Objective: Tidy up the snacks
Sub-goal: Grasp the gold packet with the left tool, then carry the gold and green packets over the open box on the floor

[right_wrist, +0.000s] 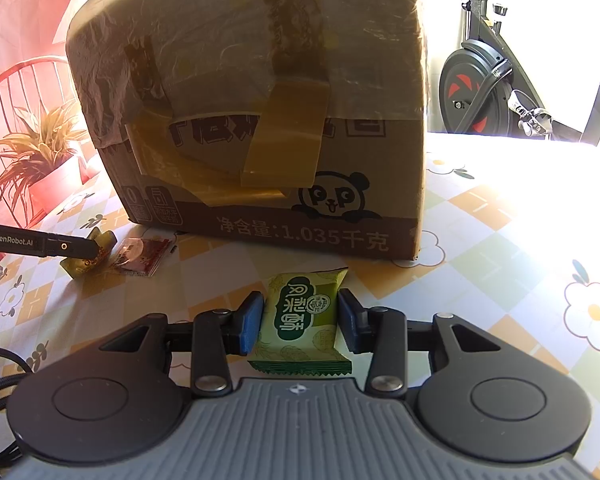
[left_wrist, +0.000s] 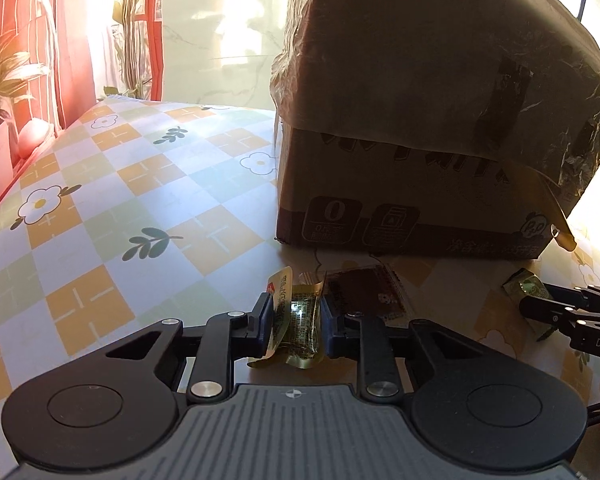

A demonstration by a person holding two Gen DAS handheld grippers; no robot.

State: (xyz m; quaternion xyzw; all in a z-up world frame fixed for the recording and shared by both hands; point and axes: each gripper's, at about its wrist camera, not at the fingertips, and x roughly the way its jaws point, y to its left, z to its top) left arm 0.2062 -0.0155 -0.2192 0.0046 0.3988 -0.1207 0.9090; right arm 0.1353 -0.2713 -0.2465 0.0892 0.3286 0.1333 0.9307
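In the left wrist view my left gripper [left_wrist: 294, 310] is shut on a gold snack packet [left_wrist: 300, 322], its blue pads pressing on both sides. A red-brown packet [left_wrist: 370, 296] lies flat on the table just beyond it. In the right wrist view my right gripper [right_wrist: 300, 306] is shut on a green snack packet [right_wrist: 300, 320], held between the blue pads. A tall cardboard box [right_wrist: 260, 100] wrapped in tape stands right behind both grippers. The left gripper [right_wrist: 94, 249] with the gold packet [right_wrist: 76, 268] also shows at the far left, next to the red-brown packet [right_wrist: 144, 258].
The table [left_wrist: 100, 208] has a checked cloth with flowers. The box [left_wrist: 420, 120] blocks the space ahead. A red chair and potted plant [right_wrist: 40, 148] stand to the left, an exercise bike [right_wrist: 492, 80] behind on the right. Cables [right_wrist: 0, 376] lie at the near left.
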